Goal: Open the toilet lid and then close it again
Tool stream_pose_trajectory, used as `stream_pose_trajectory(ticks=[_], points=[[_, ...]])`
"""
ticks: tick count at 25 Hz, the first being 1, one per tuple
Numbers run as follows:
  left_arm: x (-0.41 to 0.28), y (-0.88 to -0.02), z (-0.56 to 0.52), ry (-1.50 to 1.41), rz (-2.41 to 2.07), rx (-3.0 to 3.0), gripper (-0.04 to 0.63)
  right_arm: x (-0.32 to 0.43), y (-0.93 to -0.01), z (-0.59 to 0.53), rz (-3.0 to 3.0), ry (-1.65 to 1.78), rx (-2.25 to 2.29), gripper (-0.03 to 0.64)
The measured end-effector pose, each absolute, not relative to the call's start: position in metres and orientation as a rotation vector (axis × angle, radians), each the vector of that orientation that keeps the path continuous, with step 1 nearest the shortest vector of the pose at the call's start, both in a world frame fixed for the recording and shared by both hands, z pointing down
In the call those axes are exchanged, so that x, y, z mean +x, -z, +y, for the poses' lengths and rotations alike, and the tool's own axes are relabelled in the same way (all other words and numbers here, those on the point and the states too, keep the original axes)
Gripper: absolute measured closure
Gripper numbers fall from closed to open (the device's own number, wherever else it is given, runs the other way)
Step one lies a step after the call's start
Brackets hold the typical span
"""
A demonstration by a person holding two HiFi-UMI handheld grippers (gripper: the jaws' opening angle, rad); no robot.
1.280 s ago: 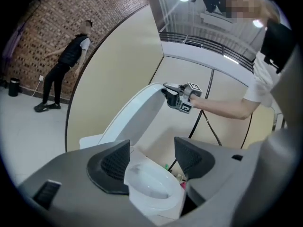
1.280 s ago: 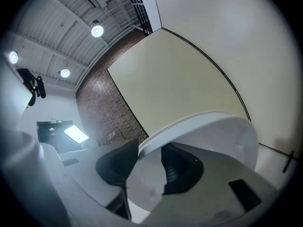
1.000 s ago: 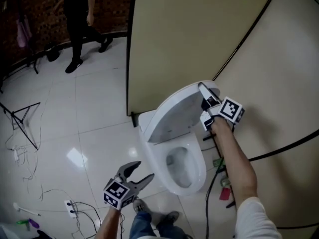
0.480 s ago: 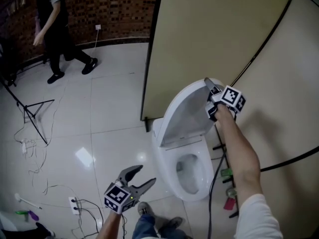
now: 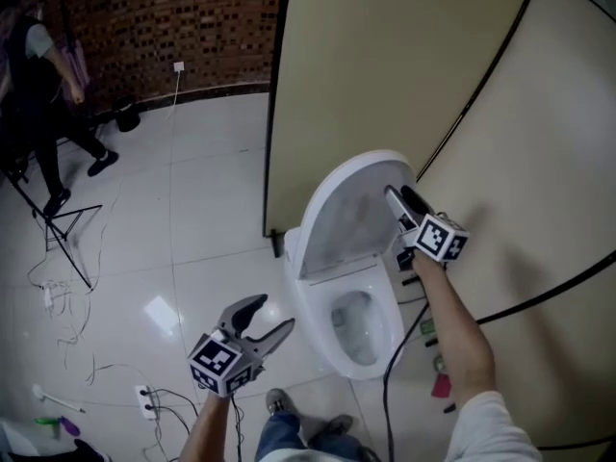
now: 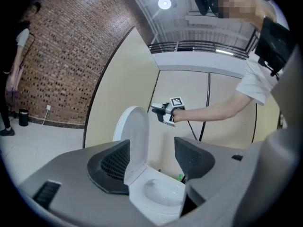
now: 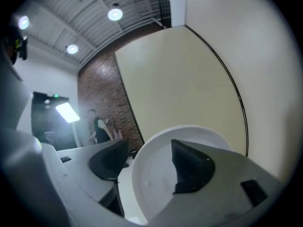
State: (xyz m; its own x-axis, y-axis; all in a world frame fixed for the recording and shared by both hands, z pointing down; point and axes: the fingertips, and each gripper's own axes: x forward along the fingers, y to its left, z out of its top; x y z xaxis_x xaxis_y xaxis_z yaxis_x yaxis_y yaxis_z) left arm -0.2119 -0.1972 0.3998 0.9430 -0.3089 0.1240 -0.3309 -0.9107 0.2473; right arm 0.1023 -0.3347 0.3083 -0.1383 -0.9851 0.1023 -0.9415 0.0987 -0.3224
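The toilet lid (image 5: 348, 215) is standing raised over the bowl (image 5: 364, 327), with its long axis near vertical and its inner face toward the person. The right gripper (image 5: 397, 197) is at the lid's upper rim; its jaws have just been opening and are now wide, clamping nothing. The left gripper (image 5: 272, 314) is hanging half-open and empty. Only the left gripper view is showing the lid's side profile. The right gripper view is cutting off the bowl.

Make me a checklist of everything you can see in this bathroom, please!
Surface: floor, white shiny tiles.
Job's things: toilet lid raised; toilet bowl uncovered.
Clutter: small pink item on the floor by the bowl.
Grippers: right gripper jaws have just been opening, beside the lid, holding nothing; left gripper open, empty.
Cables: white wires, power strip, black cable.
Surroundings: beige partition, brick wall, a person.
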Motion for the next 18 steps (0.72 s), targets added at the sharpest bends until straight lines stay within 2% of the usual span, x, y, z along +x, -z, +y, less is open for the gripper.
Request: stream_pose_trajectory(ticks=[7, 13, 18], points=[[-0.163, -0.332, -0.173, -0.038, -0.337, 2.937, 0.302, 0.034, -0.302, -0.17, 2.666, 0.036, -1.991, 0.334], [-0.131, -0.291, -0.119, -0.113, -0.171, 3.033, 0.302, 0.01, -0.299, -0.051, 2.724, -0.027, -2.077, 0.334], [-0.09, -0.283, -0.089, -0.12, -0.086, 3.105, 0.302, 0.027, -0.308, -0.011, 2.699, -0.042, -2.087, 0.334]])
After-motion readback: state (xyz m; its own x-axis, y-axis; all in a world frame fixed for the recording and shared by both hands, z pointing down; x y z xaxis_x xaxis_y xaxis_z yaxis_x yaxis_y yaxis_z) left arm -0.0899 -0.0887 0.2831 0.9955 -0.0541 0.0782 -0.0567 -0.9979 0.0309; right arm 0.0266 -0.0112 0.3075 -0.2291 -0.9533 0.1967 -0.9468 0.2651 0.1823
